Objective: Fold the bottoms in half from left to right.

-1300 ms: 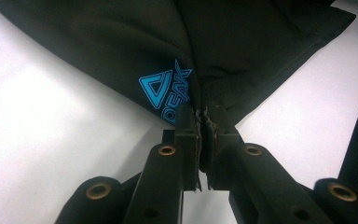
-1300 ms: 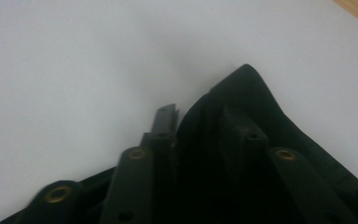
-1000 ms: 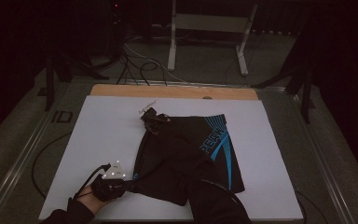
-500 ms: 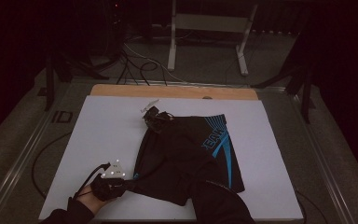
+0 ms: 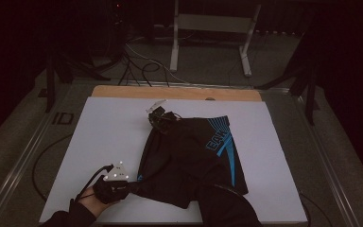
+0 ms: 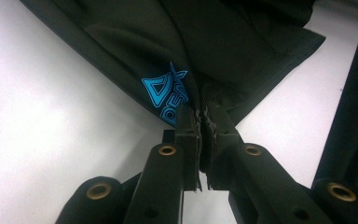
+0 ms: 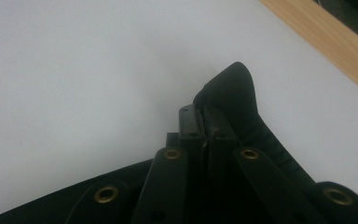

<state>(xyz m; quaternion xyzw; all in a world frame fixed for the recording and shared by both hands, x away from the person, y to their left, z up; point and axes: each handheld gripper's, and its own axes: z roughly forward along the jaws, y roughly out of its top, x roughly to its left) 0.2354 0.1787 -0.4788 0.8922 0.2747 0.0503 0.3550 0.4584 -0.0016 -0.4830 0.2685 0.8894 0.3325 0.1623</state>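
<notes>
While the black shorts (image 5: 194,161) lie spread on the white table (image 5: 104,137), both hand-held grippers are clamped on cloth. The left hand-held gripper (image 5: 123,185) is pinched on the near left corner, by the blue logo (image 6: 165,95). The right hand-held gripper (image 5: 159,116) is pinched on the far corner. Between them the shorts run diagonally, near left to far; a fold is judged to turn on this axis.

blue lettering on shorts (image 5: 194,161), unreadable
</notes>
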